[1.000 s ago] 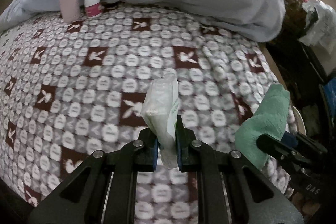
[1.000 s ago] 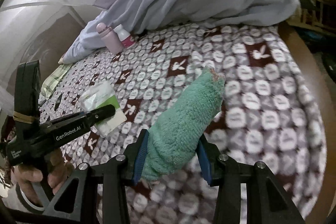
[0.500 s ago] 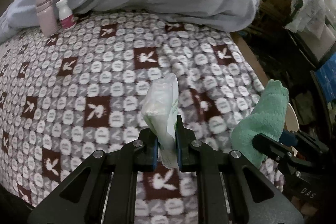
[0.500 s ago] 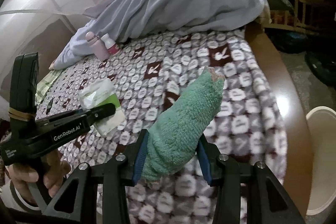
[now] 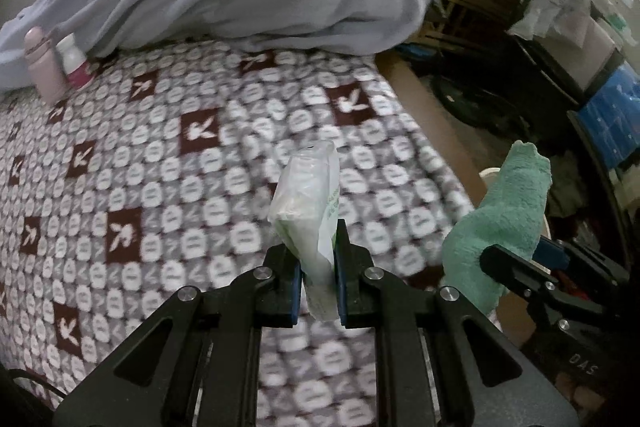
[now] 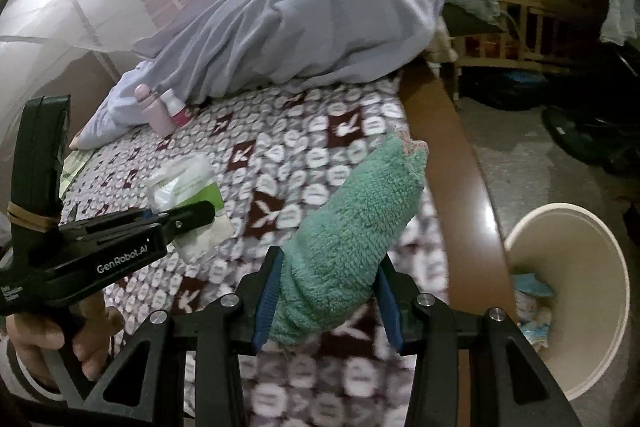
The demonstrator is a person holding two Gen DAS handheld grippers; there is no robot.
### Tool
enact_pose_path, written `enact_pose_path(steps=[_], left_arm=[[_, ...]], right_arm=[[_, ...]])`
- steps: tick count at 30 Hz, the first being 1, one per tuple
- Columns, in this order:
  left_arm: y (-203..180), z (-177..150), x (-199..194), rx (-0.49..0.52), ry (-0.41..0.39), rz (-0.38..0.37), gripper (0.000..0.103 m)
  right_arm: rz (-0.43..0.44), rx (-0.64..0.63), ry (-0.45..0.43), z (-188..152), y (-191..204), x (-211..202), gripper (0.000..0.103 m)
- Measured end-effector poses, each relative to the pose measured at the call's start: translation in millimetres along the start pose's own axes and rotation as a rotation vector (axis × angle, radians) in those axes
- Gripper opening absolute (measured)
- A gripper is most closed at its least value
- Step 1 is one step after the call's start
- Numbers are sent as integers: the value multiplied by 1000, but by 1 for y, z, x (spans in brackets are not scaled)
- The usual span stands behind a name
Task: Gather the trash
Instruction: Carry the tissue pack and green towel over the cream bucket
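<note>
The left gripper (image 5: 318, 279) was clamped on a tissue packet (image 5: 308, 203) above the bed's (image 5: 160, 163) right edge; the right gripper (image 6: 328, 291) gripped a green sock (image 6: 356, 227). The bin (image 6: 600, 347) stood beside that edge. Releasing either item early risked missing the bin.

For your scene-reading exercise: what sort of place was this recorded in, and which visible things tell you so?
Most likely a lived-in bedroom: a bed spread with a patterned blanket, a rumpled grey-blue duvet heaped on it, and a cream waste bin on the floor beside the bed.
</note>
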State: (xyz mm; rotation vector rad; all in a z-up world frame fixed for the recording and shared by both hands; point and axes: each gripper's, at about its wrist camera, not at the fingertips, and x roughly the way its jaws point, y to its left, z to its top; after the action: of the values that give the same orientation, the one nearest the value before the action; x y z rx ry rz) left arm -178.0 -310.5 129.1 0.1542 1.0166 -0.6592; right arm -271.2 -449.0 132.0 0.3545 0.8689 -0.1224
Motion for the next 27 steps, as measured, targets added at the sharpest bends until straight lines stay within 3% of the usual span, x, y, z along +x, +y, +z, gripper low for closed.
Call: enact_pose_path(steps=[27], left_arm=[[-121, 8, 23, 187, 30, -99, 11]], right_arm=[[-159, 148, -40, -25, -103, -52, 43]])
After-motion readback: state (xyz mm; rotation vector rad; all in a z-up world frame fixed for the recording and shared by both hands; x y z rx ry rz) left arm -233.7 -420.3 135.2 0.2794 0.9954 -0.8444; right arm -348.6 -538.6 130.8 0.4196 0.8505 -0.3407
